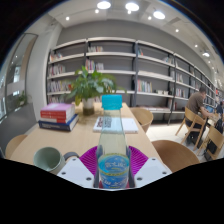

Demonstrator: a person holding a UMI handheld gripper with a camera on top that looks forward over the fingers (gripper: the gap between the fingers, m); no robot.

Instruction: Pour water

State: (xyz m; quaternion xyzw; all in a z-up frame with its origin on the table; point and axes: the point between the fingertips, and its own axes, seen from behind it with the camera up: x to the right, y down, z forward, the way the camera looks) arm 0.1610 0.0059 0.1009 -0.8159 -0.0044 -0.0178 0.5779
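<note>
One long run of bookshelves (130, 70) covers the back wall, shelves partly filled with books. Ceiling lights (132, 7) are on above it.

Wooden table (85, 138) runs from the gripper away toward the shelves. Tan chairs (178, 153) stand along its right edge, one more (143, 116) near the far right corner. A person (199, 102) sits at another table well off to the right.

On the table, biggest first:
- potted plant (88, 83) at the far edge, leafy, upright
- stack of books (58, 115) along the left edge, purple one on top
- open book (115, 124) lying flat mid-table, toward the far end
- teal cup (111, 102) at the far edge, just right of the plant
- grey-green mug (47, 157) at the near left corner, rim up; can't tell what's inside

Water bottle (113, 152): clear plastic, upright, blue label on the lower part, at the near edge of the table right between the fingers.

Gripper (113, 168): both magenta pads (90, 160) sit tight against the bottle's sides, no visible gap either side. Reads as clamped on the bottle. Can't tell whether the bottle base touches the table or is lifted.
</note>
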